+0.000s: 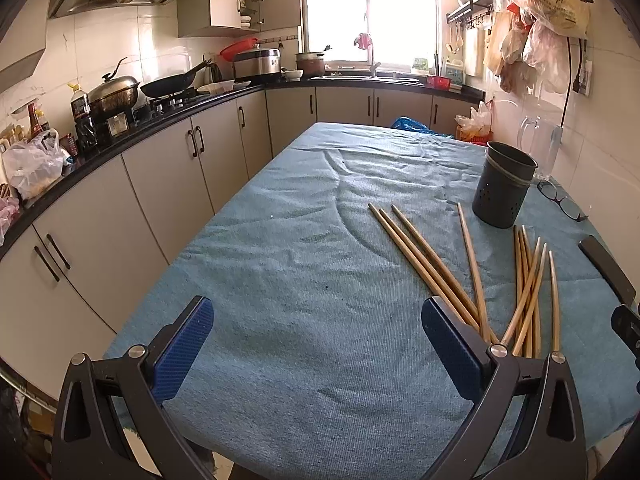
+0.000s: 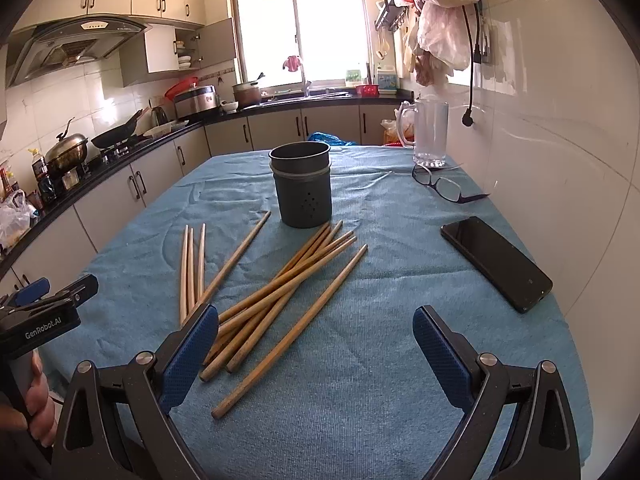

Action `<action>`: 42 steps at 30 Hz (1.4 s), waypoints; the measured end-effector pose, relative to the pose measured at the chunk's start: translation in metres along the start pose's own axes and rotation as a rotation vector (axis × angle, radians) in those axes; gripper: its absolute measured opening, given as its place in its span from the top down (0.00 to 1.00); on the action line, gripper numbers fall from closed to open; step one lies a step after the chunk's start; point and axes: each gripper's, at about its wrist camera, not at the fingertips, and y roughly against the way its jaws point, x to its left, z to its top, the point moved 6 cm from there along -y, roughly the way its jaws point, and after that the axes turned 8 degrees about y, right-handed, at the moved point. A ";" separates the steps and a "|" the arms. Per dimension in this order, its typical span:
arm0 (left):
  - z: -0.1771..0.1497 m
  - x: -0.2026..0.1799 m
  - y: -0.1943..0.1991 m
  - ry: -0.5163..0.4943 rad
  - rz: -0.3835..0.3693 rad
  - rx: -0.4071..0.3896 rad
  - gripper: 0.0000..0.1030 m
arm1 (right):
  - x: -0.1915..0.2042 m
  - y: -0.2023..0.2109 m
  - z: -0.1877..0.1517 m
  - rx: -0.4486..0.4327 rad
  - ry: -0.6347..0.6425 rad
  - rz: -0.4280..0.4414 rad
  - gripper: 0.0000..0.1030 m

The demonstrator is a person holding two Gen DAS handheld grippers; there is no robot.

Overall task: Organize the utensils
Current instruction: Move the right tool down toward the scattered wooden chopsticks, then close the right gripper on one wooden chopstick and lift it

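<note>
Several wooden chopsticks [image 2: 280,292] lie scattered on the blue tablecloth [image 2: 380,360], in front of a dark grey perforated utensil holder [image 2: 302,190] that stands upright and looks empty. In the left wrist view the chopsticks [image 1: 472,276] lie to the right and the holder [image 1: 505,184] stands further back right. My left gripper [image 1: 318,344] is open and empty above the near table edge. My right gripper [image 2: 316,356] is open and empty, with the near ends of the chopsticks between and beside its left finger [image 2: 192,356]. The left gripper also shows in the right wrist view [image 2: 52,296].
A black phone [image 2: 496,262], glasses [image 2: 440,186] and a glass mug [image 2: 430,134] sit on the table's right side by the tiled wall. Kitchen counter with pots [image 1: 114,94] runs along the left. Plastic bags [image 2: 440,12] hang on the wall.
</note>
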 end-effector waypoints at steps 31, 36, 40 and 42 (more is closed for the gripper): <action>0.038 -0.038 -0.063 -0.026 -0.272 0.312 0.44 | -0.068 -0.148 0.026 0.508 -0.351 0.132 0.72; 0.045 -0.046 -0.078 -0.046 -0.265 0.352 0.44 | -0.051 -0.161 0.023 0.566 -0.285 0.131 0.83; 0.049 -0.062 -0.094 -0.059 -0.288 0.413 0.44 | -0.048 -0.162 0.025 0.570 -0.218 0.105 0.90; 0.052 -0.073 -0.104 -0.069 -0.298 0.446 0.44 | -0.055 -0.159 0.026 0.565 -0.208 0.086 0.91</action>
